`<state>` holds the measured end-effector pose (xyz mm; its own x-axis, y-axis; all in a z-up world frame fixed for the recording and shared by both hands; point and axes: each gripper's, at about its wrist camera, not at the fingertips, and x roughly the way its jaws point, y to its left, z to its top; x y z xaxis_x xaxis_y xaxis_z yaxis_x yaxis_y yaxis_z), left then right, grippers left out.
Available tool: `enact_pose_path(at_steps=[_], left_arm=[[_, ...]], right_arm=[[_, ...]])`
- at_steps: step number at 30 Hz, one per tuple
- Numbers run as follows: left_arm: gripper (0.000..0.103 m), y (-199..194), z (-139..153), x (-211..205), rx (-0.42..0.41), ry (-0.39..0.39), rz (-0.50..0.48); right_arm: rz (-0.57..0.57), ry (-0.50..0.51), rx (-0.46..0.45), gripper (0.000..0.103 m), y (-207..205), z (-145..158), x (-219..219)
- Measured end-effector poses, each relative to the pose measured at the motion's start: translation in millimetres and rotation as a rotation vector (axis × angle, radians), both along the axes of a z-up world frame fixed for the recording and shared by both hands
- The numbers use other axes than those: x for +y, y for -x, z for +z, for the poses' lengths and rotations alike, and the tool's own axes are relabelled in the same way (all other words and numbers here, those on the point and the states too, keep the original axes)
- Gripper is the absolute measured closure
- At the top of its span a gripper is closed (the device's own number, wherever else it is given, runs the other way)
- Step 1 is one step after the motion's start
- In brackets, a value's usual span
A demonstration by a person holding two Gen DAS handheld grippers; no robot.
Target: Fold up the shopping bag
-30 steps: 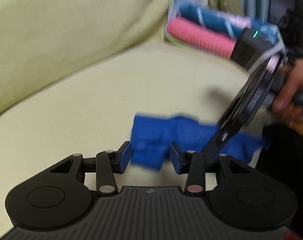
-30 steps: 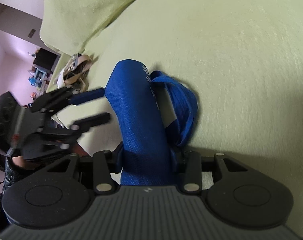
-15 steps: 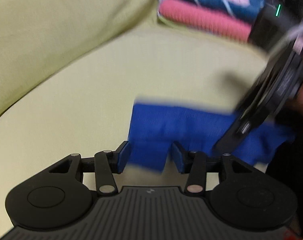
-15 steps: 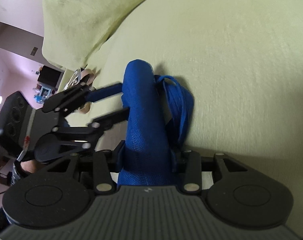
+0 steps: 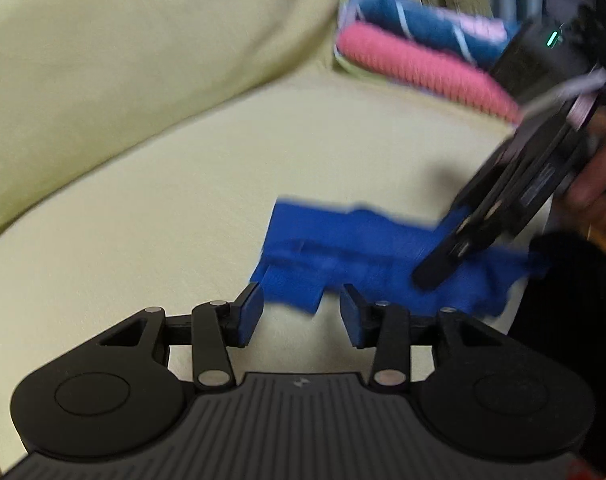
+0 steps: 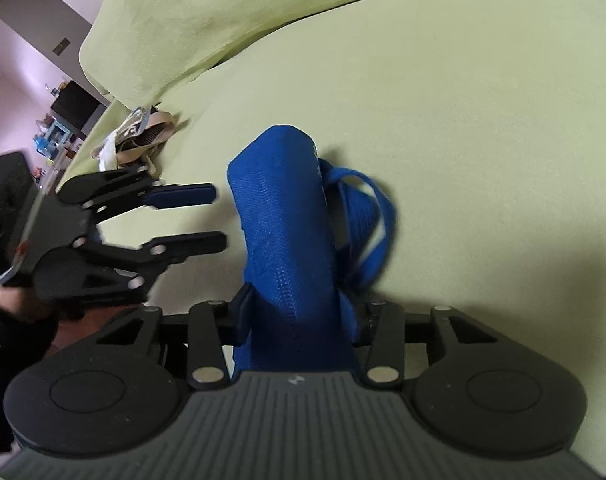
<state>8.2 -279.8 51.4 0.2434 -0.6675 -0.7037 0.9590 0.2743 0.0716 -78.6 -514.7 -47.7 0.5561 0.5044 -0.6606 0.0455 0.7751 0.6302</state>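
The blue shopping bag point(image 6: 283, 220), folded into a narrow strip, lies on the yellow-green sofa seat point(image 6: 483, 140). My right gripper point(image 6: 299, 316) is shut on its near end, and the handle loop point(image 6: 369, 216) hangs out to the right. In the left wrist view the bag point(image 5: 355, 248) lies across the seat, with the right gripper point(image 5: 447, 256) clamped on its right part. My left gripper point(image 5: 301, 314) is open, and a bag corner sits just ahead of its blue pads point(image 5: 251, 312). From the right wrist view the left gripper point(image 6: 217, 218) stands a small gap left of the bag.
The sofa backrest point(image 5: 123, 60) rises behind the seat. Folded pink and blue towels point(image 5: 419, 60) are stacked at the back right. A beige strapped item point(image 6: 143, 140) lies on the seat's far left. A hand point(image 5: 595, 184) holds the right gripper.
The left gripper's fingers reached the bag half a second ago and have since drawn back, leaving a gap. The right gripper has lifted and rolled slightly with the bag in it.
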Motion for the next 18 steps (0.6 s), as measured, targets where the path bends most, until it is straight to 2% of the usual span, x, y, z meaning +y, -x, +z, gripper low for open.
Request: enact_pose_path(at_steps=[2, 5, 8, 12, 15, 17, 18], left_arm=[[0.053, 0.4, 6.7, -6.8, -0.009, 0.032, -0.008], [0.053, -3.6, 0.9, -23.6, -0.063, -0.024, -0.027], [0.053, -13.4, -9.9, -35.3, -0.028, -0.034, -0.031], [0.053, -17.2, -14.7, -46.2, -0.023, -0.048, -0.049], [0.053, -17.9, -12.1, -46.0, -0.028, -0.053, -0.062], [0.053, -19.9, -11.8, -41.2, -0.024, -0.048, -0.068], [0.053, -21.1, -12.4, -39.5, -0.023, -0.044, -0.071]], right_arm=[[0.01, -0.024, 0.0, 0.064, -4.5, -3.6, 0.7], [0.007, -0.082, 0.012, 0.064, -14.8, -12.1, 2.4], [-0.017, -0.122, 0.015, 0.067, -12.1, -20.5, -1.6], [-0.077, -0.201, -0.009, 0.067, -4.3, -32.5, -8.8], [-0.067, -0.159, -0.035, 0.059, 1.3, -24.8, -1.4], [-0.042, -0.117, -0.061, 0.048, 7.6, -14.4, 1.4], [-0.03, -0.097, -0.087, 0.045, 11.8, -8.1, 0.6]])
